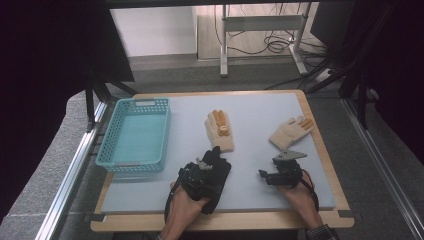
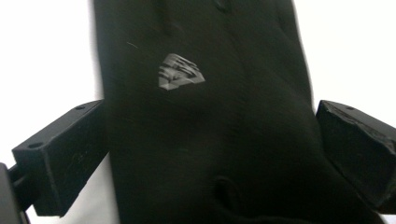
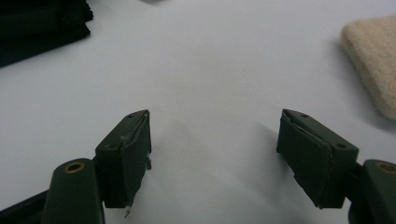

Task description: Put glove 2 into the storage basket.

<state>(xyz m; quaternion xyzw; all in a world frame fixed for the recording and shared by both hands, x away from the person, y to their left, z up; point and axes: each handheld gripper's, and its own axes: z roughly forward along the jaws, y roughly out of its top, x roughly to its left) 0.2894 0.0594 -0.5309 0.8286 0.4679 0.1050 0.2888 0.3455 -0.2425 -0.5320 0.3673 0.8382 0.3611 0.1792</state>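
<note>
Lying flat, black glove, long axis toward the table's far edge.

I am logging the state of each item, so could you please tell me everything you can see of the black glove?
The black glove looks like soft, matte fabric with a small grey emblem printed on it. It lies flat on the pale grey table mat, near the front edge and to the right of the blue basket. The left gripper sits over it, jaws open on either side of it; whether they touch it I cannot tell. In the high view its fingers are largely hidden by the gripper.
</note>
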